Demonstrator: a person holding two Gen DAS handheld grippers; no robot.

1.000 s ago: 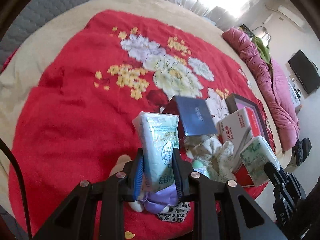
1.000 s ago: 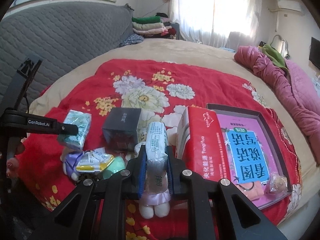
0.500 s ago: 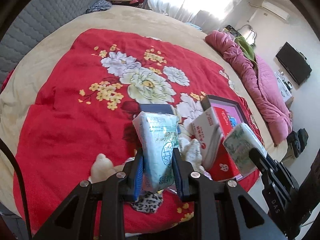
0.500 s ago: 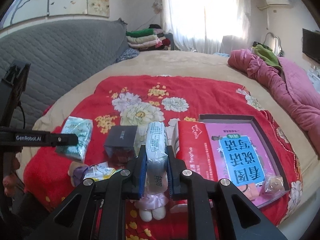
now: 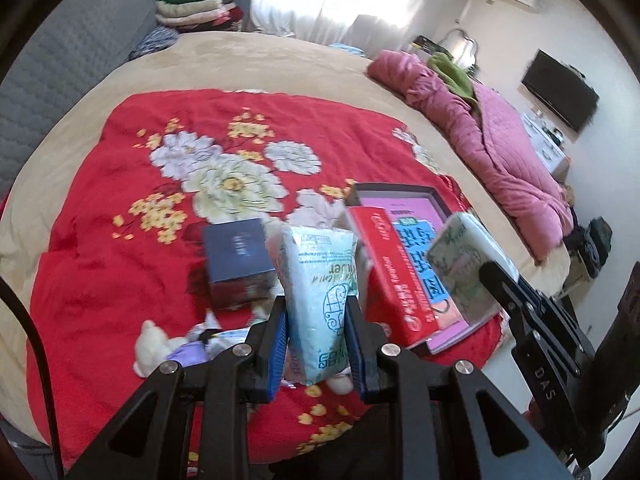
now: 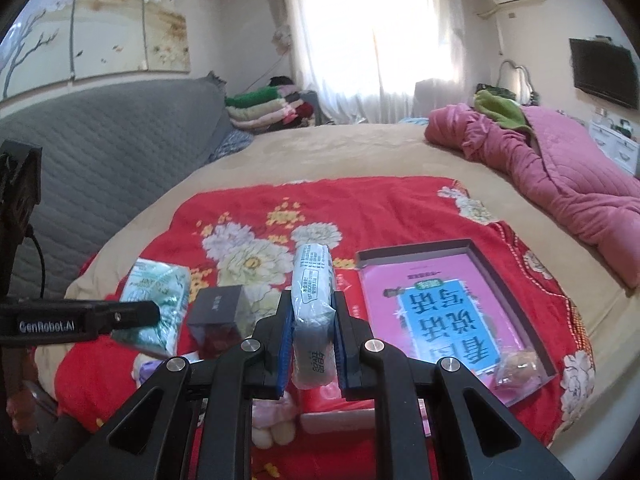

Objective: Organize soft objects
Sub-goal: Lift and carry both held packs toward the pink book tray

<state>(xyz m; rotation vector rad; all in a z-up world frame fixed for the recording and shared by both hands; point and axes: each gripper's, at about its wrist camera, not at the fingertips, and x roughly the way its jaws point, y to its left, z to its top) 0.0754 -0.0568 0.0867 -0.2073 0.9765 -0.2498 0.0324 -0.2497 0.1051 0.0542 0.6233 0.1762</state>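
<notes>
Tissue packs (image 5: 320,292) (image 6: 312,312) are being squeezed by both grippers' (image 5: 316,344) (image 6: 310,344) fingers above the bed (image 5: 100,240); loose squeezing could be dropping them.

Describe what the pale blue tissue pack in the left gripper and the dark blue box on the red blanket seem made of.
Pale blue tissue pack: thin glossy plastic film, probably; it crinkles and dents between the pads. Dark blue box: likely matte card, with crisp flat faces and sharp edges.

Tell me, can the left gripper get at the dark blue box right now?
Probably not: the left gripper is shut on a tissue pack, so its jaws are occupied. The dark blue box itself sits uncovered on the red blanket, just left of it.
</notes>
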